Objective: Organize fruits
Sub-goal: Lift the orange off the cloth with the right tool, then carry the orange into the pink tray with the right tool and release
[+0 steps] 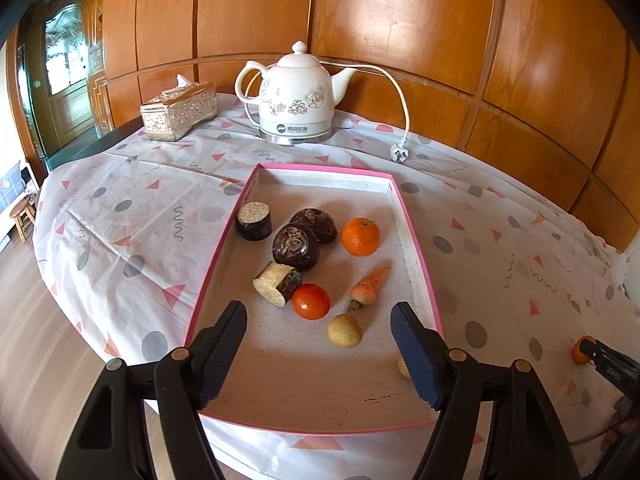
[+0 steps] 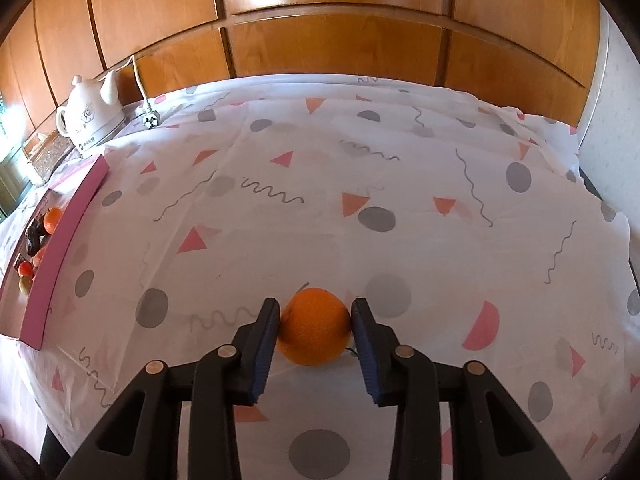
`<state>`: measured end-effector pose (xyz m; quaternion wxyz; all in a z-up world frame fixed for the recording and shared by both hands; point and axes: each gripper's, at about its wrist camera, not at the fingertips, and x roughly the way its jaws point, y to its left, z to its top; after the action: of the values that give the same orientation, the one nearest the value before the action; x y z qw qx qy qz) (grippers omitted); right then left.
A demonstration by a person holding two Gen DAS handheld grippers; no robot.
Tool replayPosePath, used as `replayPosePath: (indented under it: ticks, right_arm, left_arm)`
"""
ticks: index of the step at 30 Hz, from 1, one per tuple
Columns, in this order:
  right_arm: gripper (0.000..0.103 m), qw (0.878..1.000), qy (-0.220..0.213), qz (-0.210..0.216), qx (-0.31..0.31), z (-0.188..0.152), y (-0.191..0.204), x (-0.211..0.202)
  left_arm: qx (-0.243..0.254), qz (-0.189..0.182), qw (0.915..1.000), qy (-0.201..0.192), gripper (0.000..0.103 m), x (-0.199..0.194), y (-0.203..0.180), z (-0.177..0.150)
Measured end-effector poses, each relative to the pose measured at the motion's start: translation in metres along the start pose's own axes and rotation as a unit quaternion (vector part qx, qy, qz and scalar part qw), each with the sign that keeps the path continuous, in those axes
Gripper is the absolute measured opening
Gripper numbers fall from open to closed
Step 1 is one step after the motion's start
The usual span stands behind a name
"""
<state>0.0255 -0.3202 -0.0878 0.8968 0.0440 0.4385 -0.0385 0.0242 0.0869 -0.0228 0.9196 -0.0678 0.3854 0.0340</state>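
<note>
The right tool is closed on a loose orange that sits on the bench's patterned cloth near the near edge, a blue pad touching it on each side. The left tool stands wide with nothing between its fingers, hovering over the near end of a pink-rimmed tray. In the tray, from near to far, lie a small yellowish ball, a red tomato touching a tan-faced cut cylinder, a small carrot, two dark brown round fruits, a second orange and another dark cylinder. Beyond the tray, at the bench's far edge, stand a white floral kettle with its unplugged cord and a silvery tissue box. Glossy wooden wall panels rise behind; wood flooring and a small stool show at the left.
</note>
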Motion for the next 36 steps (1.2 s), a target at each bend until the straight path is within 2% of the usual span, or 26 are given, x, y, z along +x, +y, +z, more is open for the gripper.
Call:
replayPosePath:
  ticks: [10,19,27,36]
  right_arm:
    - [0.037,1.000,0.001,0.001,0.002,0.002,-0.001,0.002]
    - [0.033,0.999,0.006,-0.018,-0.038,0.004,0.009,0.001]
    - [0.033,0.998,0.000,0.039,-0.059,0.007,0.035,-0.014]
    - [0.033,0.982,0.003,0.147,-0.122,0.015,0.105,-0.031]
  left_arm:
    - [-0.002,0.002,1.0000,-0.007,0.076,-0.007,0.005,-0.001]
    - [-0.010,-0.001,0.9999,-0.008,0.076,-0.010,0.011,-0.001]
    - [-0.020,-0.004,0.9998,-0.007,0.076,-0.009,0.017,-0.003]
    - [-0.046,0.019,0.9988,-0.003,0.076,-0.008,0.038,0.000]
